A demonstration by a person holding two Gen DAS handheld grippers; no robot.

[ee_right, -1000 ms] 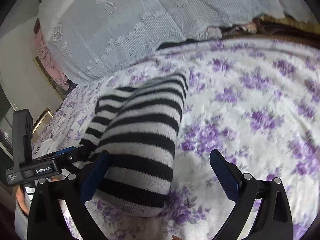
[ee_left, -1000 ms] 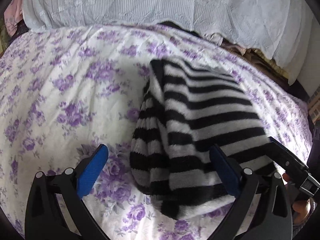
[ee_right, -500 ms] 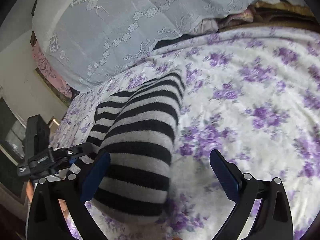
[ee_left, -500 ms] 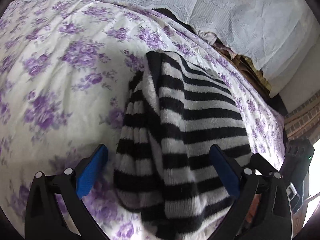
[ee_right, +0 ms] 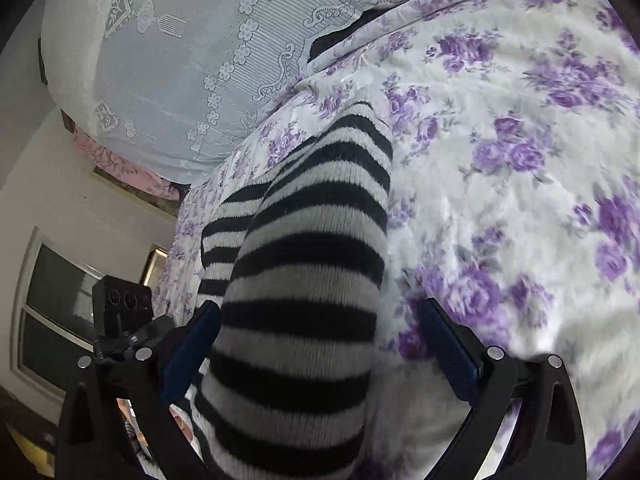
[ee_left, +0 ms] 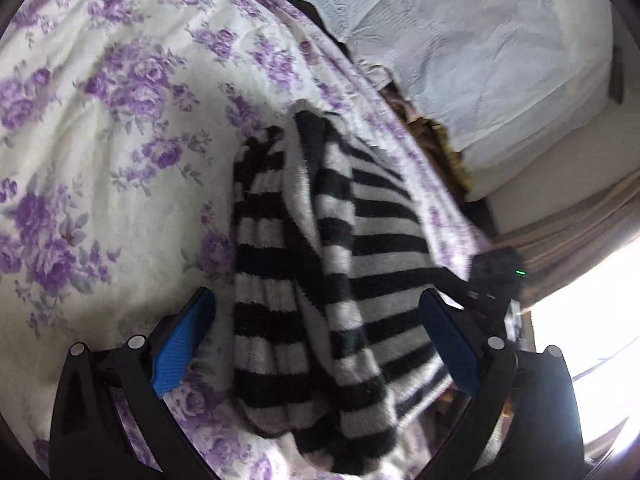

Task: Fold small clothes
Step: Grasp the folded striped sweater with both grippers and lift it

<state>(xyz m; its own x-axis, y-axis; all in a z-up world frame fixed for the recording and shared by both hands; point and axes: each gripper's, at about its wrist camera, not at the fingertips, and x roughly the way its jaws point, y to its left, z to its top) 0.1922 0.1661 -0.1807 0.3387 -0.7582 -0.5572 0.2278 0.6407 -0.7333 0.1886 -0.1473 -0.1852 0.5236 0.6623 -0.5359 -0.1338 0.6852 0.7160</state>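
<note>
- left wrist view: a fuzzy knitted black-and-white striped garment, folded into a thick bundle, fills the centre and lower middle of the frame, lying on a soft white bedspread printed with purple roses. the left gripper has its blue ribbed fingers spread wide apart, one on each side of the bundle, gripping nothing. a pale embossed cover sits upper right. compared with a second ago the view has tilted, and the bedspread climbs higher at upper left.
- right wrist view: the same garment runs from bottom centre upward. the right gripper is also spread wide, clamping nothing. white lace fabric occupies the upper left. the garment looms larger than before.
</note>
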